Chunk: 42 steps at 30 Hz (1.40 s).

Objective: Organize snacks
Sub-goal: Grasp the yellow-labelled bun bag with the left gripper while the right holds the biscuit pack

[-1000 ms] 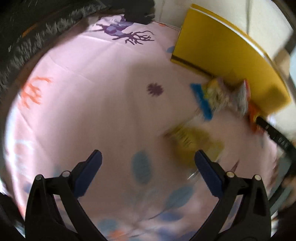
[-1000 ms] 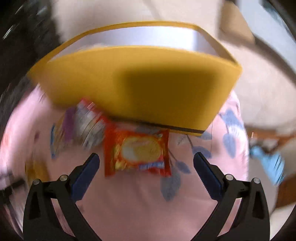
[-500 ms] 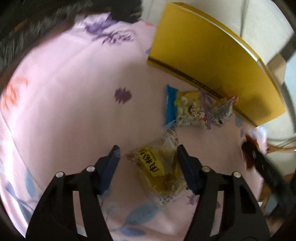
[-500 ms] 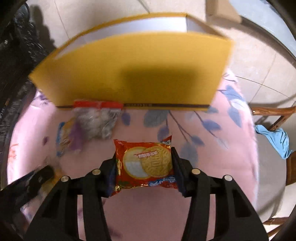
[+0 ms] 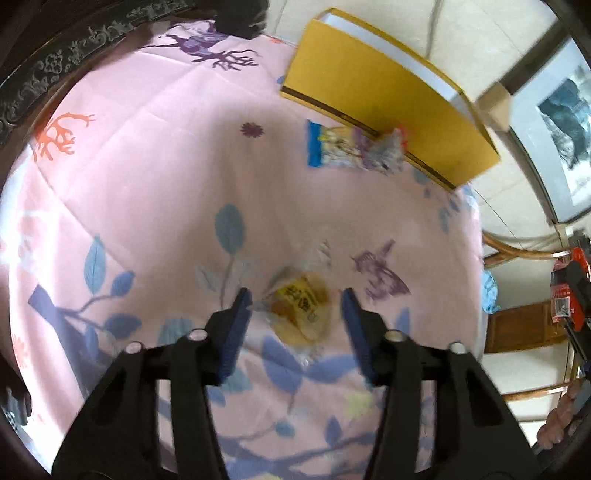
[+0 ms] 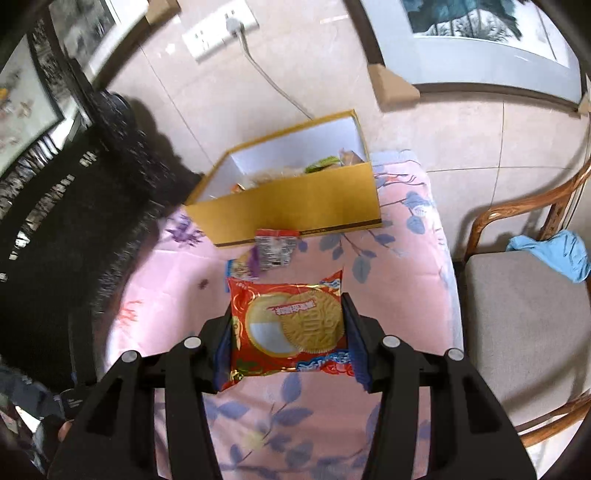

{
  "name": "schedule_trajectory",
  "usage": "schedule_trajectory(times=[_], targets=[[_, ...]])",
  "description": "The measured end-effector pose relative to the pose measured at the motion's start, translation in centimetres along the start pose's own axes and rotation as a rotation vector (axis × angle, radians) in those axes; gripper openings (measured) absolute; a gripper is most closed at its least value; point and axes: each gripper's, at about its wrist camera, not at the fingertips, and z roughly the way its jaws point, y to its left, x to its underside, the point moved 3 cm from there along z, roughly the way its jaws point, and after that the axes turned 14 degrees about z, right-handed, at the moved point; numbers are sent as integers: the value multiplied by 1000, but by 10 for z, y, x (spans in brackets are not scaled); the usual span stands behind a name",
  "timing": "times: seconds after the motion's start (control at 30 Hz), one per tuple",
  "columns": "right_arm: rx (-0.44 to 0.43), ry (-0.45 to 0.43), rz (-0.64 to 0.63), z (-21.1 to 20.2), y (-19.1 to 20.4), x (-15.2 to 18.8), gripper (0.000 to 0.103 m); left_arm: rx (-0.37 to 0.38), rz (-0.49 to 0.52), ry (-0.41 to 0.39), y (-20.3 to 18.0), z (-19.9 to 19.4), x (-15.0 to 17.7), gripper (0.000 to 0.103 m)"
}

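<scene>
My right gripper [image 6: 287,326] is shut on a red biscuit packet [image 6: 290,328] and holds it high above the pink cloth. My left gripper [image 5: 295,317] is partly open, with a clear-wrapped yellow pastry [image 5: 301,312] between its fingers; whether the fingers touch it cannot be told. The yellow box [image 6: 295,203] stands open at the table's far side with several snacks inside; it also shows in the left wrist view [image 5: 376,96]. A blue-edged snack bag [image 5: 334,149] and a silver-red packet [image 5: 388,149] lie against the box front, also seen in the right wrist view [image 6: 275,247].
The pink patterned cloth [image 5: 147,184] covers the table. A wooden chair [image 6: 524,306] with a blue cloth [image 6: 554,251] stands at the right. Dark carved furniture [image 6: 55,221] is at the left. A wall socket with a cord [image 6: 221,26] is behind the box.
My right gripper has lifted the red biscuit packet well up off the cloth. My left gripper has stayed around the yellow pastry and the view has pulled back from the box.
</scene>
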Motion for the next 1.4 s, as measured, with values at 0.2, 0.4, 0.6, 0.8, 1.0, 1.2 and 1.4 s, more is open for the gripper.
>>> schedule_trajectory(times=[0.2, 0.4, 0.6, 0.8, 1.0, 1.2, 1.4], targets=[[-21, -3, 32, -24, -17, 14, 52, -161, -79, 75, 3, 4, 3, 101], [-55, -37, 61, -41, -32, 17, 52, -305, -50, 268, 32, 9, 64, 101], [-64, 8, 50, -35, -28, 24, 52, -293, 3, 42, 12, -19, 59, 101], [-95, 32, -10, -37, -8, 28, 52, -218, -219, 89, 13, 26, 15, 101], [-50, 43, -42, -34, -12, 22, 52, -225, -228, 102, 15, 55, -10, 85], [-19, 57, 6, -27, -28, 16, 52, -160, -69, 2, -4, 43, -2, 56], [-28, 51, 0, -32, -23, 18, 52, -225, 98, -18, -26, 23, 1, 54]])
